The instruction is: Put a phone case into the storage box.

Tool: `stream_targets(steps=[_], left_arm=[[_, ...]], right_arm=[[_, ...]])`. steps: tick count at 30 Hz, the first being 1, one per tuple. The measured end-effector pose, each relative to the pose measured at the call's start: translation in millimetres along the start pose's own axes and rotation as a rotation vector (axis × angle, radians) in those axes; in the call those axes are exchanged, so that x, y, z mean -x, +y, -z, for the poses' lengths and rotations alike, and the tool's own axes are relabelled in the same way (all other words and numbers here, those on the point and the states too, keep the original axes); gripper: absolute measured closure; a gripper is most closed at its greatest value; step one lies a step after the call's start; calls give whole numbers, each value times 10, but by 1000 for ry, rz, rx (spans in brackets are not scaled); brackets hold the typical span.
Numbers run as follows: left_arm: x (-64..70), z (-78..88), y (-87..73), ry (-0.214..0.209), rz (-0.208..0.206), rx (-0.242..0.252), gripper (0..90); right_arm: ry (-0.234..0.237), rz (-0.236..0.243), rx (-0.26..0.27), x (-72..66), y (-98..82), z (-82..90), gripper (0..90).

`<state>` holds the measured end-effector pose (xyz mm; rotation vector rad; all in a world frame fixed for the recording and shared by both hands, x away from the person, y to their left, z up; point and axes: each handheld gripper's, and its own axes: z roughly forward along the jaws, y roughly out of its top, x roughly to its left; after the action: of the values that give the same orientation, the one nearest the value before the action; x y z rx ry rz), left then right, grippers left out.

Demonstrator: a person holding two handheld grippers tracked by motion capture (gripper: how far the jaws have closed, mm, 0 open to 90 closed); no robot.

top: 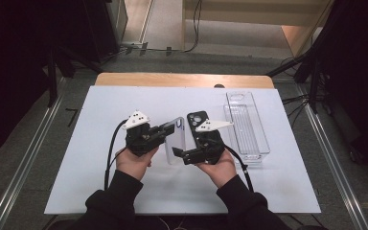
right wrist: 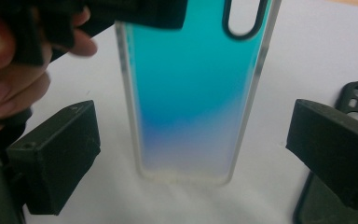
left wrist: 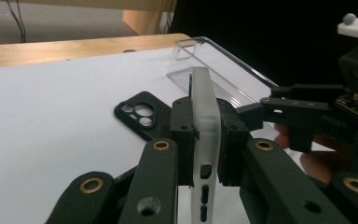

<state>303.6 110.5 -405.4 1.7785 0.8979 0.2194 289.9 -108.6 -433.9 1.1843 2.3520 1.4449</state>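
Observation:
A translucent phone case [top: 176, 140], tinted teal to blue [right wrist: 196, 93], hangs on edge just above the white mat. My left gripper [top: 172, 128] is shut on it near its camera-cutout end; both pads press its flat faces [left wrist: 205, 116]. My right gripper [top: 177, 154] stands open, its two pads [right wrist: 56, 154] well apart on either side of the case's lower end and touching nothing. A black phone case [top: 197, 118] lies flat on the mat behind the right gripper, also seen as the black case [left wrist: 137, 112] beyond the left jaws.
A clear plastic tray [top: 263, 143] lies lengthwise at the right of the white mat [top: 100, 158]. The wooden table edge [top: 182, 79] shows at the back. The mat's left half and front strip are bare.

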Motion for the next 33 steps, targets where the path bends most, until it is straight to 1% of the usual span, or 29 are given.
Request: stream_targets(steps=[3, 4, 5, 10, 14, 18, 20, 21, 22, 26, 27, 29, 32, 33], left_arm=[[46, -13, -15, -9, -14, -6, 809], [56, -23, -20, -12, -11, -11, 809], [61, -30, -24, -20, -3, -15, 809], [89, -35, -32, -44, 29, -15, 809], [133, -37, -38, -52, 33, -12, 808], [194, -52, -51, -63, 30, -22, 808], [217, -65, -62, -71, 24, -28, 808], [228, -71, -69, -72, 27, -28, 808], [232, -74, -73, -73, 27, -28, 808], [243, -78, -80, -74, 33, -30, 807], [237, -77, -80, -77, 32, -34, 806], [234, -75, -80, -78, 35, -35, 805], [235, -69, -76, -84, 38, -26, 801], [238, -62, -73, -84, 44, -20, 756]], right_arm=[[-13, 2, 1, -28, 11, 1, 10], [-13, 2, 1, -28, 11, 1, 10], [-32, -2, 3, -39, 17, 2, 10], [-37, -8, 10, -47, 22, 11, 10], [-45, -8, 12, -61, 26, -3, 10], [-52, -7, 9, -75, 23, -15, 10], [-50, -6, 6, -82, 21, -18, 35], [-56, -9, 10, -94, 16, -13, 65], [-78, 0, 27, -108, -1, 2, 126], [-73, -4, 26, -98, -5, 10, 138], [-79, -4, 21, -102, -3, 12, 142], [-77, -6, 19, -101, -1, 14, 143], [-78, -7, 20, -105, 1, 19, 146], [-83, -3, 21, -108, 4, 20, 146]])
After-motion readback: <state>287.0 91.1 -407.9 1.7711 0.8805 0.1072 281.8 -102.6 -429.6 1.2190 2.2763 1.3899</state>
